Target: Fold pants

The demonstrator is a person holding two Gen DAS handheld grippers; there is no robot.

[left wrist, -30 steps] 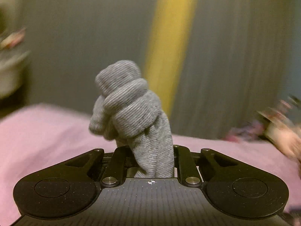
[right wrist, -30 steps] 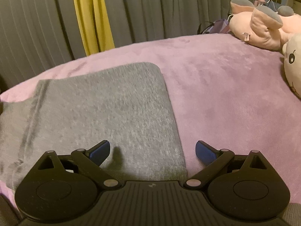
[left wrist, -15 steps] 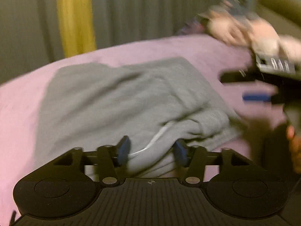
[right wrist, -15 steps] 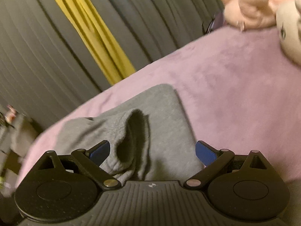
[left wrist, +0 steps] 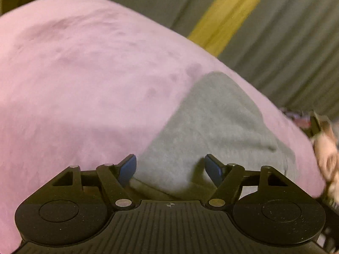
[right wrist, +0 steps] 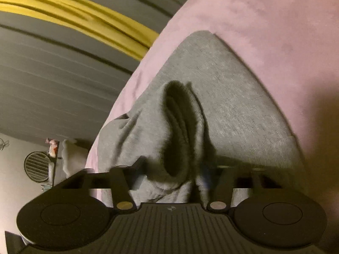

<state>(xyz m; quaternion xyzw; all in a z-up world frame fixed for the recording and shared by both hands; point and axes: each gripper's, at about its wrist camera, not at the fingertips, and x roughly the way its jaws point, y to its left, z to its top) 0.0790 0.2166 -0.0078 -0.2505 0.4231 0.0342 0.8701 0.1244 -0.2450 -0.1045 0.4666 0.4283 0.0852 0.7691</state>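
The grey pants (left wrist: pixel 214 127) lie folded on the pink blanket (left wrist: pixel 80 80). My left gripper (left wrist: pixel 170 168) is open and empty, low over the near edge of the pants, with its blue pads (left wrist: pixel 127 168) apart. In the right wrist view my right gripper (right wrist: pixel 171 174) is shut on a bunched fold of the pants (right wrist: pixel 182 127), which rises between the fingers. The rest of the pants (right wrist: pixel 237 105) spreads flat beyond it on the blanket (right wrist: pixel 264 17).
Grey curtains with a yellow strip (left wrist: pixel 218 21) hang behind the bed. A pink plush toy (left wrist: pixel 326 154) lies at the right edge. A round vent (right wrist: pixel 37 166) and clutter show on the wall to the left in the right wrist view.
My left gripper let go of the bunched grey cloth and opened wide, swinging left over the pants. My right gripper closed on a fold of the pants and tilted.
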